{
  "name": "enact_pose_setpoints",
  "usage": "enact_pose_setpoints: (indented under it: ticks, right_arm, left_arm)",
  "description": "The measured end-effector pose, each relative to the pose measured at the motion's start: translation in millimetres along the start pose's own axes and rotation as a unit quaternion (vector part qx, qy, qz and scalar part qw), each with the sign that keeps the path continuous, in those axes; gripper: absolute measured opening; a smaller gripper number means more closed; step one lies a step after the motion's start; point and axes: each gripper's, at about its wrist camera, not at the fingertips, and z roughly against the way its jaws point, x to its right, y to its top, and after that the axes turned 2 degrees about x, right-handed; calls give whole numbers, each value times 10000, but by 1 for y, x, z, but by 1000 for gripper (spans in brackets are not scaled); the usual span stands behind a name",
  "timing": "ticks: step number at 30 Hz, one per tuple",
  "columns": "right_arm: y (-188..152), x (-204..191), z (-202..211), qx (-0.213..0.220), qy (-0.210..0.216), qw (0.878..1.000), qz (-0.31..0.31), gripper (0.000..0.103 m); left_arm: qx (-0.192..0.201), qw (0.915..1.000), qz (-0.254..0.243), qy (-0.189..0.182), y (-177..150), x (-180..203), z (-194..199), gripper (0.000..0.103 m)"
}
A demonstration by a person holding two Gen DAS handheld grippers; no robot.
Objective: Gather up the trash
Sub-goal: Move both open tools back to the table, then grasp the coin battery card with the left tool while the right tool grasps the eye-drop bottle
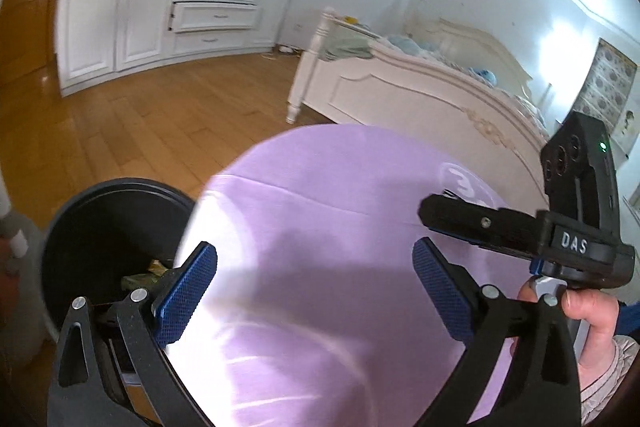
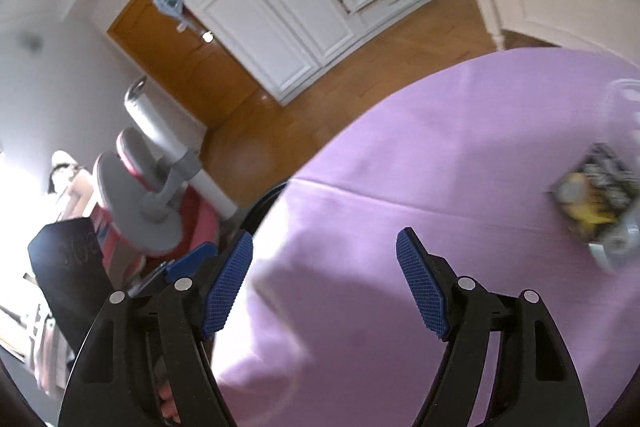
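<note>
The lilac-covered worktop (image 2: 460,155) is seen beneath both grippers. A black bin (image 1: 108,227) (scraps inside) is seen just left of the wide-open, empty left gripper (image 1: 316,291). A crumpled yellow-black wrapper (image 2: 596,195), blurred, lies well right of the empty right gripper (image 2: 324,287), jaws parted. "DAS" is read on the right gripper's body.

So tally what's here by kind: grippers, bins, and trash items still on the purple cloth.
Grippers: 2, the left gripper and the right gripper, both open and empty
Bins: 1, the black bin beside the cloth
Trash on the cloth: 1 that I can make out, a blurred wrapper
Total: 4
</note>
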Motion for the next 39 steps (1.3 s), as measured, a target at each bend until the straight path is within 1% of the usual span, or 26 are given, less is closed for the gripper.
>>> enact_pose_setpoints:
  ticks: [5,7,8,9,11,12,14,16,18,20,22,23,24,27,29,30,31,34,39]
  right_arm:
    - [-7,35,40,260,-629,9974,252,74]
    - [-11,51,54,340,-1003,9933,454,74]
    - [-13,56,59,370,-1166,9910,549,74]
    - [-16,64,64,396,-1424,9865,707,74]
    - [-20,73,69,397,-1778,9785,970,74]
    - [-21,79,70,366,-1924,9742,1120,74]
    - [-25,84,69,305,-2072,9686,1338,74]
    - [-27,88,66,217,-2151,9629,1617,74]
    - [-29,91,60,89,-2142,9585,1877,74]
    - [-29,92,52,-37,-2052,9583,1988,74]
    - [-27,96,47,-181,-1943,9591,2051,74]
    - [-24,98,44,-224,-1916,9591,2072,70]
    - [-21,99,41,-275,-1891,9589,2096,69]
    - [-11,103,31,-361,-1847,9575,2184,64]
    - [-7,108,27,-447,-1891,9556,2214,51]
    - [-6,109,25,-507,-1899,9551,2219,47]
    - [-6,112,24,-538,-1863,9559,2204,41]
    - [-6,122,32,-512,-1773,9612,2053,40]
    - [-7,140,51,-446,-1948,9629,1814,40]
  left_arm:
    - [-286,9993,-96,-207,5,29,-28,97]
    - [-450,9984,-153,-302,8,43,-42,97]
    - [-504,9980,-169,-333,9,48,-45,97]
    - [-580,9973,-191,-398,11,55,-53,97]
    - [-697,9961,-234,-492,15,69,-64,97]
    - [-786,9950,-269,-547,17,78,-71,97]
    - [-927,9933,-293,-628,18,93,-81,97]
    - [-1084,9910,-297,-731,21,107,-95,97]
    - [-1227,9891,-282,-758,24,119,-110,97]
    - [-1321,9875,-331,-795,26,127,-121,97]
    - [-1399,9858,-505,-782,27,135,-131,97]
    - [-1440,9849,-584,-767,28,137,-135,97]
    - [-1497,9837,-640,-758,28,138,-139,97]
    - [-1612,9818,-631,-778,28,134,-144,97]
    - [-1641,9812,-667,-762,29,135,-148,97]
    - [-1664,9806,-693,-773,29,134,-149,97]
    - [-1689,9799,-707,-794,28,133,-150,97]
    - [-1737,9785,-784,-790,27,131,-153,97]
    - [-1773,9757,-1041,-757,22,137,-158,97]
